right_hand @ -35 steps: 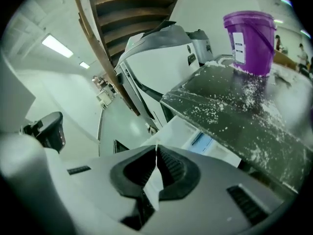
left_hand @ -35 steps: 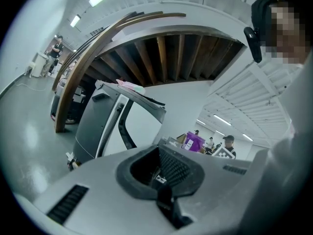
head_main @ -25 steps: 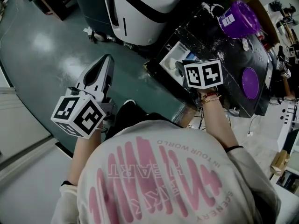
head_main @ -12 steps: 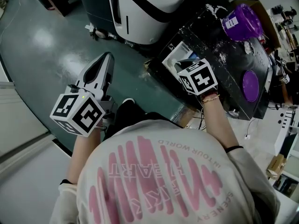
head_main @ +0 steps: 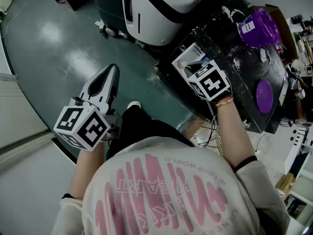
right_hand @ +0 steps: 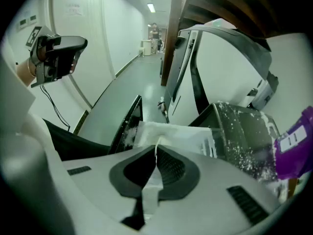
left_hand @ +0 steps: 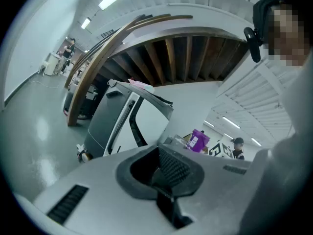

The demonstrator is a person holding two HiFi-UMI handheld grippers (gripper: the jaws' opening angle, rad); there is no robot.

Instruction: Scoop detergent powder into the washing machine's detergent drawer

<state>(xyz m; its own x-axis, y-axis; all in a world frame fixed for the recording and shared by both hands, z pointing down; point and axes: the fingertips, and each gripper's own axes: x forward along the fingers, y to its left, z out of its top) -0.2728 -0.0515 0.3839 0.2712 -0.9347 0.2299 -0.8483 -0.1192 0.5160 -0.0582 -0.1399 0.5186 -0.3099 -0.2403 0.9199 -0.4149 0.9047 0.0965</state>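
Spillage: right tongs (right_hand: 155,153) are pinching thin white scoop handle (right_hand: 150,189); slipping would dust my black worktop (head_main: 239,77).
Left tongs (left_hand: 159,177): idling closed, empty.

Floor (head_main: 54,48) open beside the left tongs (head_main: 113,70); white machine (head_main: 161,9) blocks ahead.

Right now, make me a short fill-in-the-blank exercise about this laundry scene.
1. The right gripper is shut on the thin handle of the scoop, which is ____ in colour.
2. The detergent tub standing on the powder-dusted black surface is ____.
3. The left gripper, its jaws together, holds ____.

Missing words: white; purple; nothing.
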